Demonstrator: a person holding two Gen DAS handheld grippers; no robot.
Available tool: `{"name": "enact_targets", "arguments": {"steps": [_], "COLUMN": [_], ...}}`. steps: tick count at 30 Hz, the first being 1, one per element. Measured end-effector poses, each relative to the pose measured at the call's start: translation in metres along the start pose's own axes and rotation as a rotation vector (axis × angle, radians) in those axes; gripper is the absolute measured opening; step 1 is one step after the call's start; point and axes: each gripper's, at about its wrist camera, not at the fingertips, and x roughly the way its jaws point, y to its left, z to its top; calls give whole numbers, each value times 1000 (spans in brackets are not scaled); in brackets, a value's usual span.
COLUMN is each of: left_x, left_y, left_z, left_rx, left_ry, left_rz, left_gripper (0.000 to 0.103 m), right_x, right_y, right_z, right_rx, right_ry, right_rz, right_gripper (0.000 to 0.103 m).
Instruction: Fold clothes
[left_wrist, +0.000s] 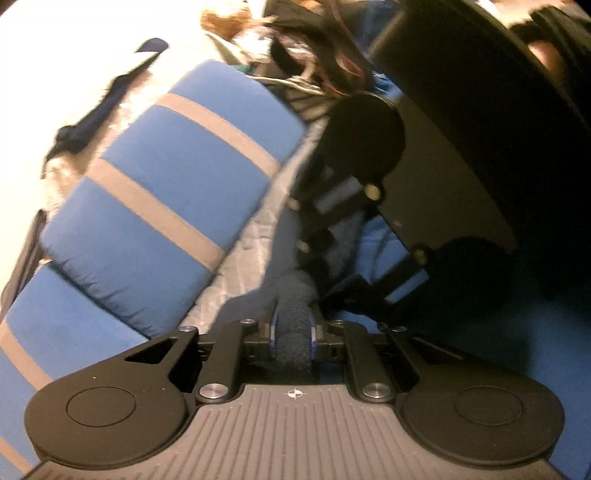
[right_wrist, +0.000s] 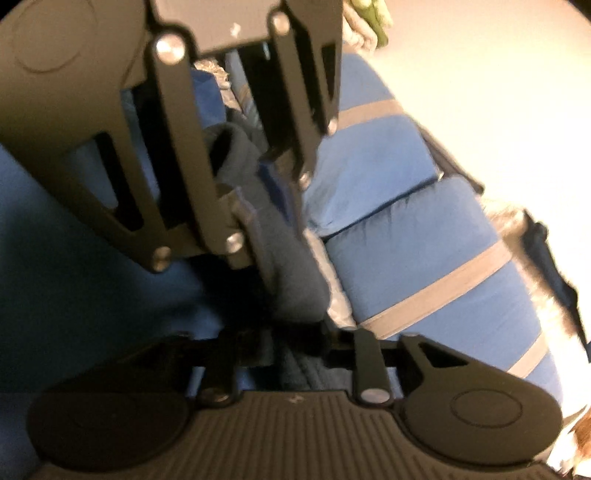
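Observation:
A dark blue-grey fleece garment (left_wrist: 293, 295) is bunched into a thick roll between both grippers. My left gripper (left_wrist: 292, 332) is shut on one end of it, with the fleece pinched between the blue-edged pads. In the left wrist view my right gripper (left_wrist: 325, 254) hangs close above and to the right, its fingers in the same fleece. The right wrist view shows the garment (right_wrist: 291, 266) running from my right gripper (right_wrist: 295, 354), shut on dark fleece, up to my left gripper (right_wrist: 269, 210). The two grippers face each other a short way apart.
Blue cushions with grey stripes (left_wrist: 166, 184) (right_wrist: 424, 258) lie beside the garment, with silvery quilted fabric (left_wrist: 258, 251) along their edge. A heap of mixed clothes (left_wrist: 295, 55) sits further back. A dark blue strip of cloth (left_wrist: 107, 99) lies on the pale surface (right_wrist: 480, 74).

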Motion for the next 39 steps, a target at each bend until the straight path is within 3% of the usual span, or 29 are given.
{"name": "enact_targets", "arguments": {"steps": [2, 6, 12, 15, 18, 22, 27, 30, 32, 33, 34, 36, 39], "left_x": [-11, -40, -55, -61, -44, -24, -2, 2, -2, -5, -8, -14, -27], "left_y": [4, 28, 47, 56, 62, 71, 66, 65, 68, 70, 71, 71, 67], "left_z": [-2, -9, -52, -73, -93, -108, -104, -92, -81, -76, -71, -61, -49], "left_rx": [-27, -111, -86, -76, -87, -90, -8, 40, 14, -15, -46, -114, -168], "left_ry": [-39, -105, -23, 21, 79, 80, -4, -87, -125, -138, -150, -165, -200], "left_rz": [14, 58, 131, 169, 202, 216, 225, 210, 159, 124, 95, 78, 50], "left_gripper": [26, 48, 64, 64, 64, 64, 64, 64, 59, 31, 22, 15, 14], "right_x": [0, -3, -9, -6, -6, -4, -4, -3, -3, -4, -4, -3, -2], "right_y": [-8, -31, -67, -83, -98, -120, -132, -131, -128, -128, -127, -127, -128], "right_z": [0, -3, -10, -16, -23, -33, -42, -43, -44, -46, -48, -53, -60], "right_rx": [63, 229, 475, 566, 666, 804, 921, 911, 895, 899, 902, 913, 934], "right_ry": [0, -4, -23, -31, -46, -70, -93, -86, -76, -68, -59, -39, -7], "right_rz": [-4, -25, -50, -55, -41, -21, -6, -8, -14, -17, -22, -33, -47], "right_gripper": [16, 15, 15, 15, 14, 14, 14, 14, 14, 14, 14, 14, 14]}}
